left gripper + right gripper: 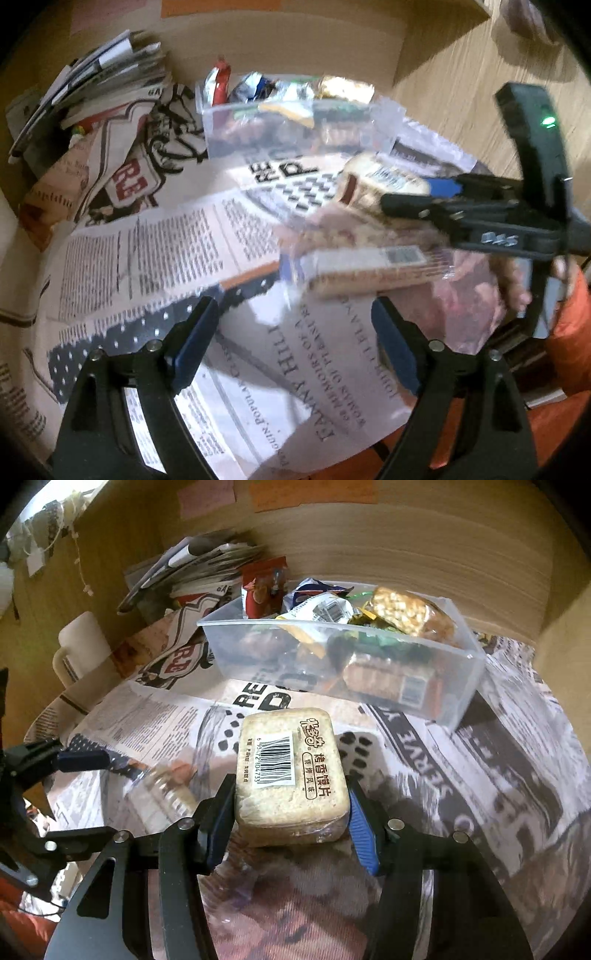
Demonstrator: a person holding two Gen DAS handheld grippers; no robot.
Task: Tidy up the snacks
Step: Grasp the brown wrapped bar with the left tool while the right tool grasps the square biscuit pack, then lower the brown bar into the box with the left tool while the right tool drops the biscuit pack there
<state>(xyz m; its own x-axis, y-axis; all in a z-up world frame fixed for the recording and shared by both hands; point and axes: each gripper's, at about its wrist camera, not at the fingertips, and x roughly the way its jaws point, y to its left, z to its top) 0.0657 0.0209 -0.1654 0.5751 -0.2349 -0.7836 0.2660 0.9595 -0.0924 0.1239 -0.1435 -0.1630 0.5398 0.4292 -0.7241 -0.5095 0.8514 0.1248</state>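
Your right gripper (291, 812) clamped on the cracker pack (290, 775) above the newspaper (498, 757), snack bin (458, 686) at its far edge, your left gripper (295, 339) fingers apart, empty.

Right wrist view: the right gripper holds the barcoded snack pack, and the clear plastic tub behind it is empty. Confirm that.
One thing is wrong: the clear plastic tub is not empty. The right wrist view shows it piled with wrapped snacks. The rest stands: the right gripper has its jaws closed on the barcoded snack pack, with the tub behind it.
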